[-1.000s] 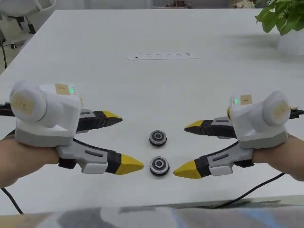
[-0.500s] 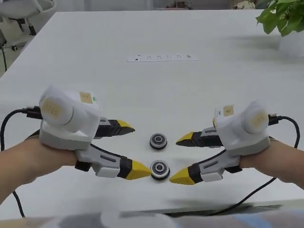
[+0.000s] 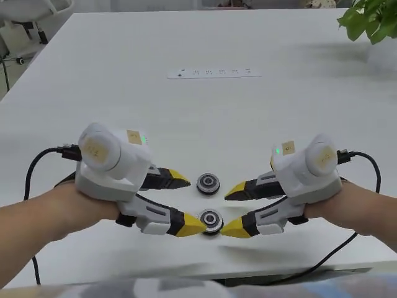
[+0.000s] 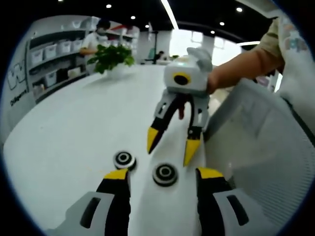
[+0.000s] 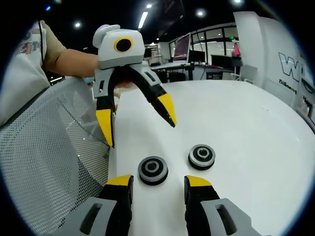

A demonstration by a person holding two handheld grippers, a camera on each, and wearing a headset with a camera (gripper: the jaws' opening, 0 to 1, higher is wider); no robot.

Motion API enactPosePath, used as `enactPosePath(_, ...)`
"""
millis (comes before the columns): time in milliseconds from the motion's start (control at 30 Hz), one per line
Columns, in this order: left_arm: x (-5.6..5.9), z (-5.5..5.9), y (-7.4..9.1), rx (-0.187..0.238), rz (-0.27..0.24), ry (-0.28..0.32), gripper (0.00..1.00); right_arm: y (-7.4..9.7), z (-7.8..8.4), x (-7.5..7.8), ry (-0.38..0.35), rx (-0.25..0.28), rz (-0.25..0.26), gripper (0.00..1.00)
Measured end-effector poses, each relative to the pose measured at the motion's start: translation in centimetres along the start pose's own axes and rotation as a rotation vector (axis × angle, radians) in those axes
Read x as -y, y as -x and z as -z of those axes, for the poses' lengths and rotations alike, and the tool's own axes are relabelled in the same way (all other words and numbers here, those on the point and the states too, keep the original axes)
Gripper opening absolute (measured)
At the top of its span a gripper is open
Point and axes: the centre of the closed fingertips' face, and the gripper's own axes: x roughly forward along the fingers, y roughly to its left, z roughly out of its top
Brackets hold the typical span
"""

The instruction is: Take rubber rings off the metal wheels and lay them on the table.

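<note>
Two small metal wheels with black rubber rings lie flat near the table's front edge: the far wheel (image 3: pixel 208 183) (image 4: pixel 124 160) (image 5: pixel 202 156) and the near wheel (image 3: pixel 211 218) (image 4: pixel 165 174) (image 5: pixel 153 170). My left gripper (image 3: pixel 193 203) (image 4: pixel 163 176) comes in from the left, open, its lower yellow tip just beside the near wheel. From the right, my right gripper (image 3: pixel 227 212) (image 5: pixel 158 182) faces it, open too, its lower tip close to the same wheel. Neither jaw pair holds anything. Each gripper shows in the other's view: the right gripper (image 4: pixel 172 147), the left gripper (image 5: pixel 138 123).
A white power strip (image 3: pixel 213 73) lies at the table's middle, far from the wheels. A potted plant (image 3: pixel 371 22) stands at the back right corner. The white table (image 3: pixel 124 93) ends just below the grippers. A mesh chair back (image 5: pixel 54 162) sits beyond that edge.
Both grippers have moved inward toward each other and lower, closing in on the near wheel from either side. The wheels have not moved.
</note>
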Motion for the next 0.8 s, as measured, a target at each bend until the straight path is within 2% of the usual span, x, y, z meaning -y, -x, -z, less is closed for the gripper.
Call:
enactPosePath(133, 0.2, 0.4, -0.5, -0.006, 0.014, -0.001, 0.49, -0.5, 0.3, -0.4, 0.011, -0.012, -0.020, 0.34)
enactPosePath(400, 0.3, 0.9, -1.5, -0.025, 0.032, -0.011, 0.37, -0.8, 0.6, -0.4, 0.018, -0.023, -0.021, 0.28)
enactPosePath(800, 0.4, 1.5, -3.0, -0.052, 0.045, -0.033, 0.26, -0.9, 0.8, -0.4, 0.010, -0.025, -0.020, 0.26)
